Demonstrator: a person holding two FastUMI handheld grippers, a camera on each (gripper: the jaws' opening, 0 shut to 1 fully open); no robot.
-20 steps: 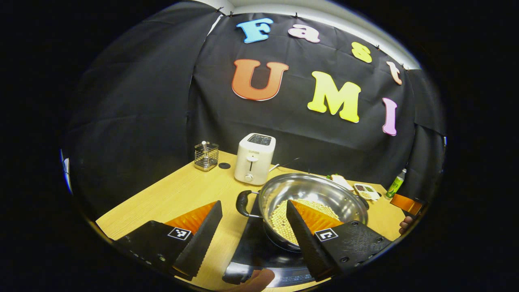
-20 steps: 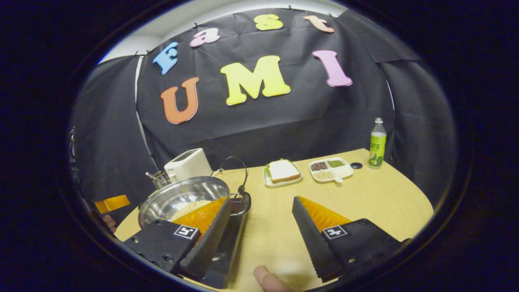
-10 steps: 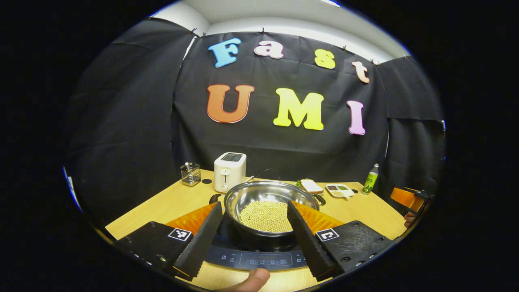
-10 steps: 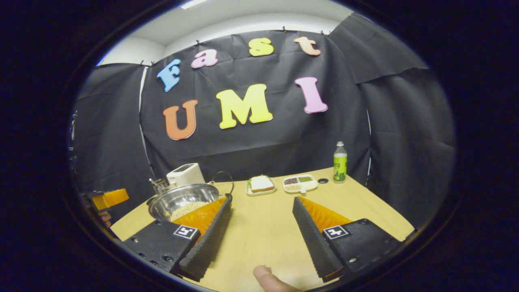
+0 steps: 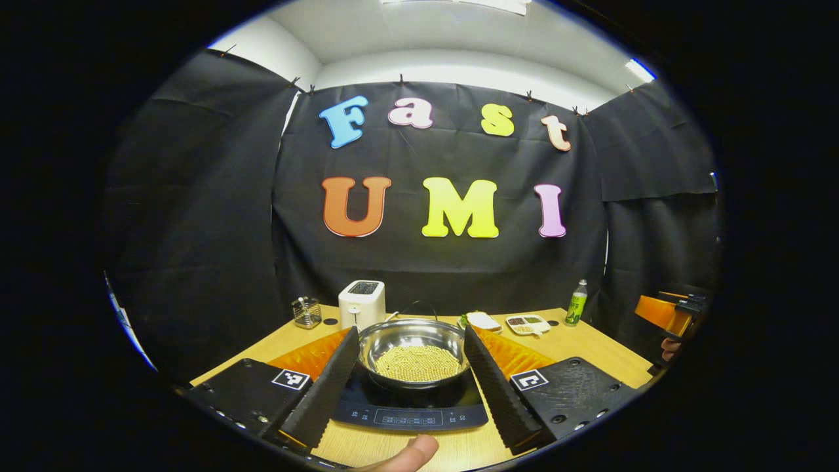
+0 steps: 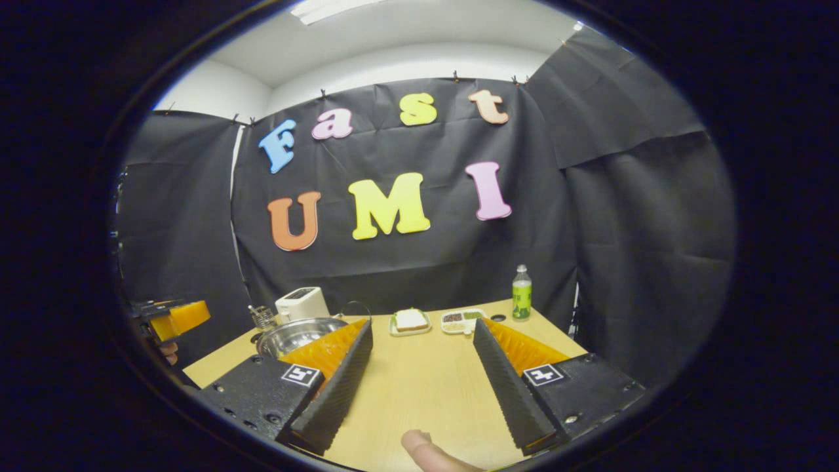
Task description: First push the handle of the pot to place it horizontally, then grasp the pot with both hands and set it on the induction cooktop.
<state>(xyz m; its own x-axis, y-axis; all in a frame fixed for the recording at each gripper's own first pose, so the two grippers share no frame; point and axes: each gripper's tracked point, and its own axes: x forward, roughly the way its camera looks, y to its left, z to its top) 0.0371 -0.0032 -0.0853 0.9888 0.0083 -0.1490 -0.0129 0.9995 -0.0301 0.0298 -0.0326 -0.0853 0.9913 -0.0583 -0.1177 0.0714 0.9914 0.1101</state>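
Observation:
The steel pot (image 5: 411, 351), holding pale beans, sits on the black induction cooktop (image 5: 409, 408) near the table's front edge. My left gripper (image 5: 410, 330) is open and held back from the pot, which shows between its fingers without touching them. A thin dark loop (image 6: 357, 307) rises behind the pot's rim. In the right gripper view the pot (image 6: 295, 333) lies at the left, partly behind my left-hand finger. My right gripper (image 6: 423, 323) is open over bare table, holding nothing. Each gripper also shows at the edge of the other's view: the right gripper (image 5: 668, 314) and the left gripper (image 6: 174, 318).
Along the back of the wooden table (image 6: 419, 380) stand a wire utensil basket (image 5: 307, 312), a white toaster (image 5: 362, 303), a sandwich plate (image 5: 484, 321), a divided dish (image 5: 528, 322) and a green bottle (image 5: 577, 303). A thumb (image 5: 409, 452) shows at the bottom.
Both grippers have drawn back and away from the pot, staying open. The pot stays on the cooktop and now looks smaller and farther off in both views.

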